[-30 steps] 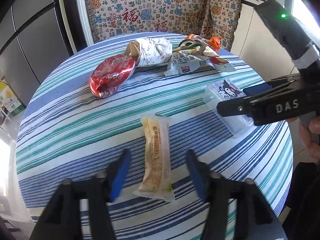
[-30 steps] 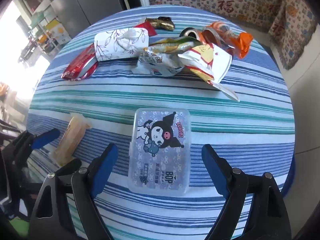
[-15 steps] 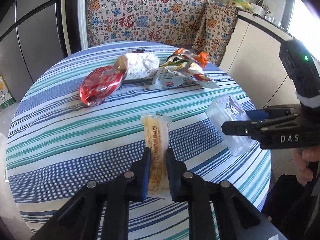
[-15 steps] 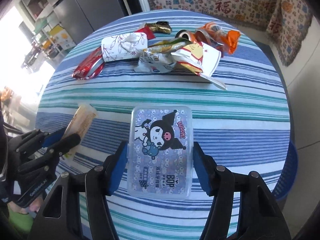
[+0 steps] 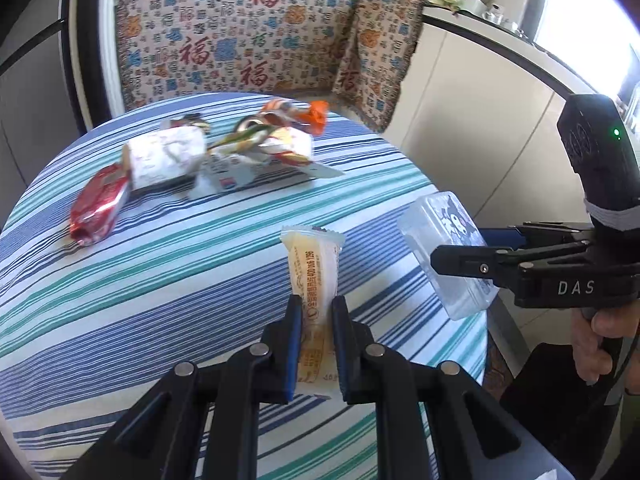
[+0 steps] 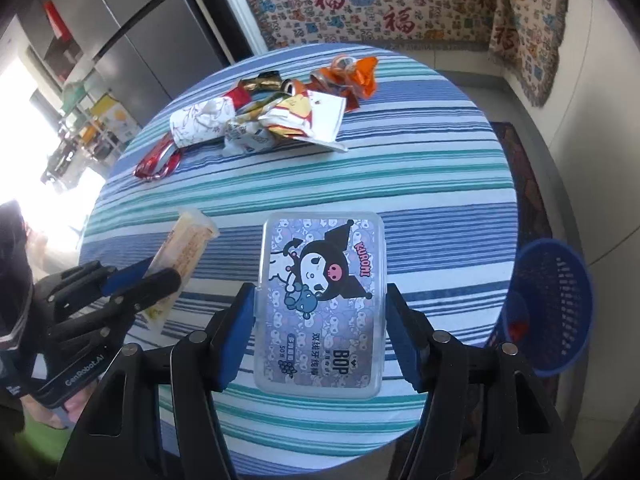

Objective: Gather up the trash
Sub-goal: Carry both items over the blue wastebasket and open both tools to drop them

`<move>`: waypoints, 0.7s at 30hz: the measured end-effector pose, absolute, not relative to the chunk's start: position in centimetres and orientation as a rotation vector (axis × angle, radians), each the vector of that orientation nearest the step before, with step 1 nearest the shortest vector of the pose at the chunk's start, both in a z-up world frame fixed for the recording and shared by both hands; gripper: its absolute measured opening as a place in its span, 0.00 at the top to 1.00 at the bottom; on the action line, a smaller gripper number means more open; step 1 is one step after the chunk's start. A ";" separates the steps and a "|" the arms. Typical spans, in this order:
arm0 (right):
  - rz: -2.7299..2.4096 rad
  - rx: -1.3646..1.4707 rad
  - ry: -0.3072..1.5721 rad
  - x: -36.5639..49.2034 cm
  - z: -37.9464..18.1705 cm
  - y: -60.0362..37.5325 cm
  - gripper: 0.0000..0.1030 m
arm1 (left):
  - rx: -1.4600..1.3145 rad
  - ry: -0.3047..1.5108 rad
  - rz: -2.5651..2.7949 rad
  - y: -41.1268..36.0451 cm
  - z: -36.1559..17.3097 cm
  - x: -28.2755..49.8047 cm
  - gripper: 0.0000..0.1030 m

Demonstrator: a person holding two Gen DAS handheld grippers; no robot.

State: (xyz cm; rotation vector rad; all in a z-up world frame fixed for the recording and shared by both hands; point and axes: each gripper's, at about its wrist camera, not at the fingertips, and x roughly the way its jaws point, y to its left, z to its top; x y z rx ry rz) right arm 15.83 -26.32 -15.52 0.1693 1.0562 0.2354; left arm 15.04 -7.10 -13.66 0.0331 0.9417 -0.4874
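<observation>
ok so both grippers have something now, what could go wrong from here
1. The left gripper pinches the yellow wrapper only near its lower end; the limp pack may sag or slide out.
2. The right gripper grips the clear plastic box by its smooth sides, so it could slip.
3. The blue basket sits beyond the table's right edge; the left gripper's path there may cross the right one.

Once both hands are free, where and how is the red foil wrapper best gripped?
Grip the red foil wrapper across its narrower width, near the middle, coming from above. It lies flat and long on the striped tablecloth, and its far end touches the white patterned packet.
</observation>
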 end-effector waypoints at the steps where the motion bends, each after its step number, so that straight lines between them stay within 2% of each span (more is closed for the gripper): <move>1: 0.228 0.178 1.051 15.6 -15.5 -27.0 0.38 | 0.036 0.942 -0.497 -7.8 -13.6 15.1 0.85; 8: 0.120 0.244 1.015 14.1 -14.8 -33.7 0.38 | 0.045 0.933 -0.614 -13.8 -12.7 15.2 0.85; 21: -0.189 0.350 0.989 13.1 -15.4 -50.0 0.38 | 0.097 0.954 -0.806 -30.3 -13.4 17.6 0.86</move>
